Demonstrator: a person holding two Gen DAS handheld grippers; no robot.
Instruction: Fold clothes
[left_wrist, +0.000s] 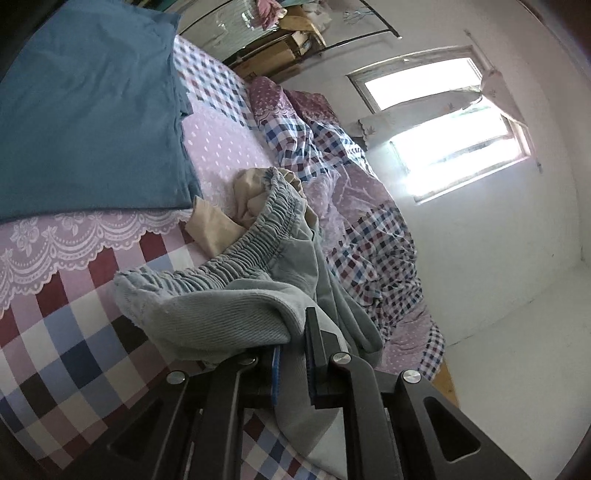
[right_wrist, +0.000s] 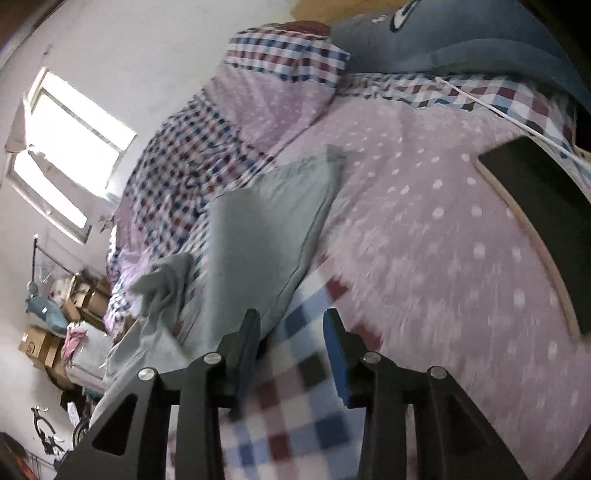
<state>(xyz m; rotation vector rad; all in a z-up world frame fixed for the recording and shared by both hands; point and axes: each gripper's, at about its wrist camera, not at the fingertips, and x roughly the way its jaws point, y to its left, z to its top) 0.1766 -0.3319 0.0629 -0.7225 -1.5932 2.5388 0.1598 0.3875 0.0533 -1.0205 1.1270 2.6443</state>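
Trousers (left_wrist: 236, 306), pale grey-green with a gathered elastic waistband, heaped on the checked bedspread (left_wrist: 74, 332) near the bed's edge, one ribbed fold pinched in the left gripper (left_wrist: 293, 343), jaws narrowed on the cloth. Beige garment (left_wrist: 218, 221) crumpled just behind the waistband, touching it. Blue shirt (left_wrist: 88, 110) spread flat further up the bed, apart from the trousers. Bright window (left_wrist: 447, 125) in the white wall beyond.

Right gripper (right_wrist: 291, 332) wide apart, holding nothing, hovering over the checked and pink dotted cover (right_wrist: 424, 240). Trousers (right_wrist: 266, 221) again to its left, one leg laid out flat, edge passing just beside the left finger. Dark flat thing (right_wrist: 543, 221) with a pale rim at far right, too blurred to name
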